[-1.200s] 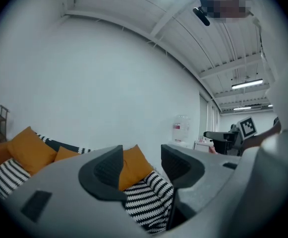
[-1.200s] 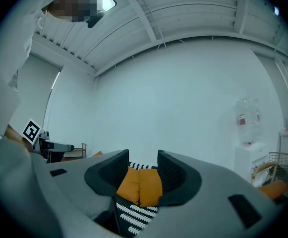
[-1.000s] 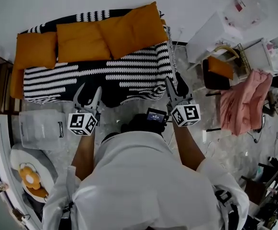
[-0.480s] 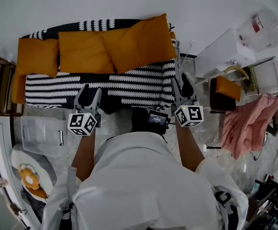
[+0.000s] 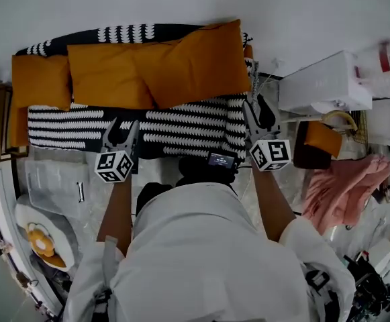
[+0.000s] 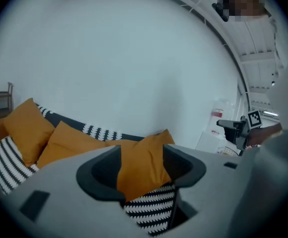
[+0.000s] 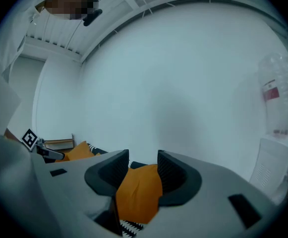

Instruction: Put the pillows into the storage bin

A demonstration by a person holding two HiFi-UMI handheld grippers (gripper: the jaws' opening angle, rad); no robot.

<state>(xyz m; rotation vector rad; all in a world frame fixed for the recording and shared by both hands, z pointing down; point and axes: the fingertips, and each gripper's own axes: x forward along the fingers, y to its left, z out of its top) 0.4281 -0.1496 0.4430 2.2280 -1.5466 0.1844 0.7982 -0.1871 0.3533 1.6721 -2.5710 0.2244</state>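
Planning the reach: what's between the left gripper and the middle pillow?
Just striped blanket: the head view shows it between the left gripper, whose empty jaws have just been opening, and the middle pillow.

You see three orange pillows (image 5: 195, 59) side by side along the back of the striped sofa (image 5: 181, 123); clear storage bin (image 5: 50, 183) at your lower left.

Left hand-held gripper (image 5: 123, 126), jaws widening, and right hand-held gripper (image 5: 256, 107) neared the sofa (image 5: 181, 123).
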